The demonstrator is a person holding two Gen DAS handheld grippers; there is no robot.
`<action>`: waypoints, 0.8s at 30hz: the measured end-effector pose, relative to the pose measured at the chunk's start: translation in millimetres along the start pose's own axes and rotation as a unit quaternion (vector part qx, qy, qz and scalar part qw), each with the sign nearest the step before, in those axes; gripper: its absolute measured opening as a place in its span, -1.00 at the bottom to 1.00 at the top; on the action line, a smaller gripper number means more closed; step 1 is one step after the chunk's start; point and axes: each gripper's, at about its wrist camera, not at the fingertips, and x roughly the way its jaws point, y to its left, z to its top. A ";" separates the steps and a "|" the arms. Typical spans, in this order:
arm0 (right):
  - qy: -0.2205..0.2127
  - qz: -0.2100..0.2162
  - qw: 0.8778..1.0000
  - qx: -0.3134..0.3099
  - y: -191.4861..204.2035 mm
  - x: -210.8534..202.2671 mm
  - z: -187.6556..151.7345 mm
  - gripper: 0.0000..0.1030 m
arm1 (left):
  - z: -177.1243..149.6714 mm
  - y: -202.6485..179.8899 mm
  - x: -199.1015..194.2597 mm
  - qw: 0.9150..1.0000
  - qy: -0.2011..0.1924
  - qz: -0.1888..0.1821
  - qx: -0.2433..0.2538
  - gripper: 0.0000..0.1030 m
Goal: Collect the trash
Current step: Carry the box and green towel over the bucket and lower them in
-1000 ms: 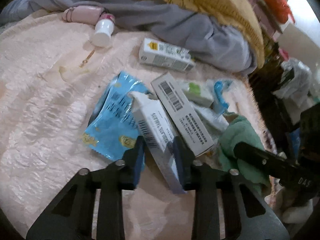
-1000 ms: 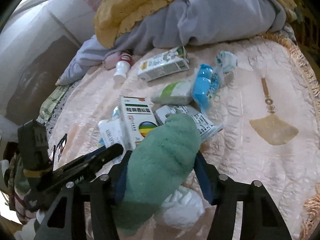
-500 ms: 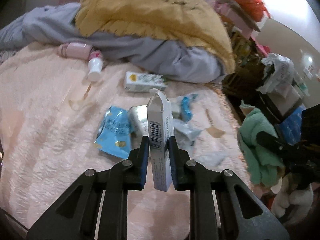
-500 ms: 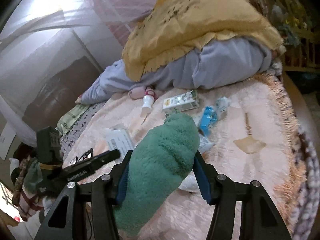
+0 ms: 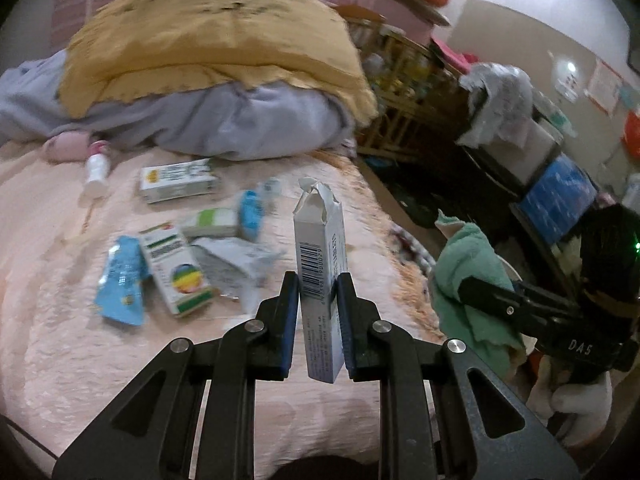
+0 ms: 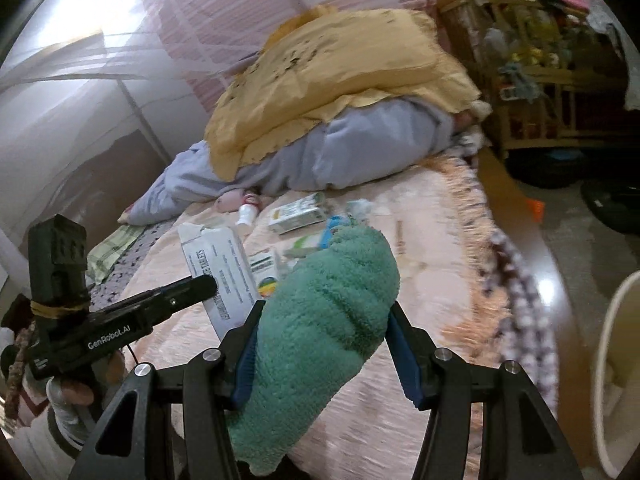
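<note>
Now lifted off the bed, left gripper clamps the torn box; right gripper still grips the green cloth.

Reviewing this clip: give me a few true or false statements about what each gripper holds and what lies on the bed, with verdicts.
1. The left gripper is shut on a white carton with a torn top. True.
2. The right gripper is empty. False: it is clamped on a green towel.
3. A blue wrapper lies on the pink bedspread. True.
4. The yellow blanket lies under the grey bedding. False: it is on top.
5. The bed holds no more boxes. False: a rainbow-marked box is there.
</note>
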 end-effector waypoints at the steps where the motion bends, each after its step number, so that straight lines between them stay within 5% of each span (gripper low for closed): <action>1: -0.003 -0.004 1.000 0.003 -5.0 -5.0 -1.0 0.08 | -0.1 -8.4 3.1 1.000 0.002 -0.002 0.007 -0.68; 24: -0.051 -0.103 0.989 0.088 -131.0 -103.4 -31.4 0.09 | 6.1 -154.1 69.4 0.991 0.042 -0.075 0.100 -0.68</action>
